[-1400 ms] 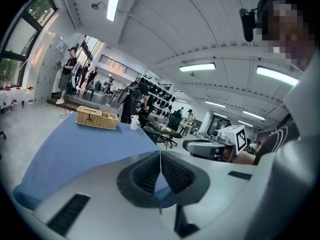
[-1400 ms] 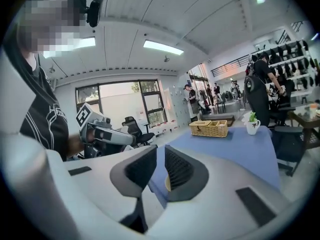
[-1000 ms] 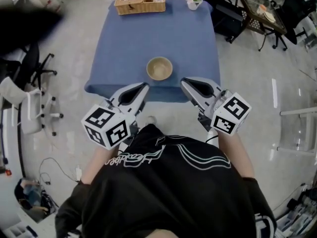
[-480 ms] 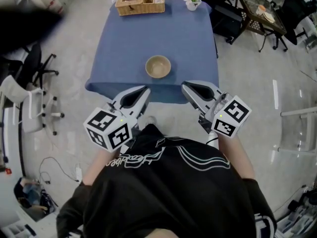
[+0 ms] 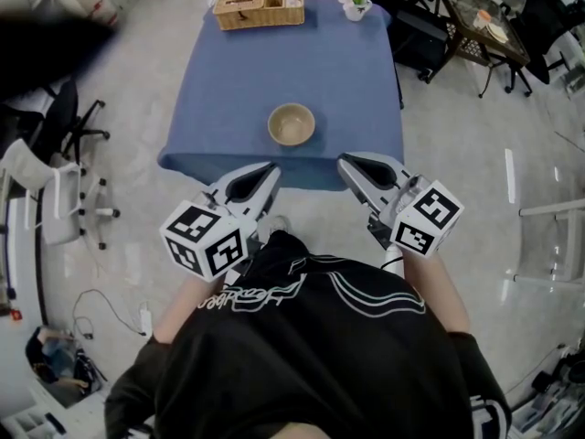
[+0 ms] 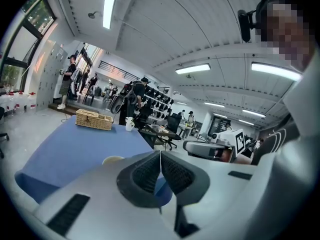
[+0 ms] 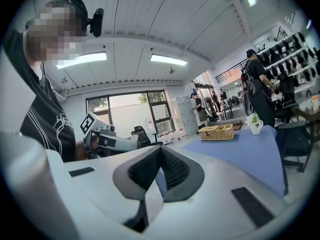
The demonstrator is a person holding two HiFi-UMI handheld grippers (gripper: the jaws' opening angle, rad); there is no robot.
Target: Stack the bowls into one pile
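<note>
The bowl point(image 5: 292, 124) sat upright on the blue-covered bench point(image 5: 274, 62), near its front edge and about midway across. It was tan inside, with a pale rim. Whether it was one bowl or several nested together could not be told from the head view. In the left gripper view only a sliver of its rim point(image 6: 112, 160) showed above the gripper body.

Both grippers were held off the bench on the person's side, just short of its front edge and not touching anything. The left gripper point(image 5: 268, 168) pointed toward the bench's front left portion and the right gripper point(image 5: 346, 161) toward its front right, with the bowl beyond the gap between them. The left gripper's jaws were pressed together with nothing between them — its ribbed pads point(image 6: 150, 171) met along a single line. The right gripper's jaws were likewise closed and empty, its pads point(image 7: 172, 167) meeting at the tips.

At the far end of the bench a wicker basket point(image 5: 259, 8) stood near the left corner. A small white pot with a plant point(image 5: 355, 0) stood near the right corner, well apart from the bowl.
</note>
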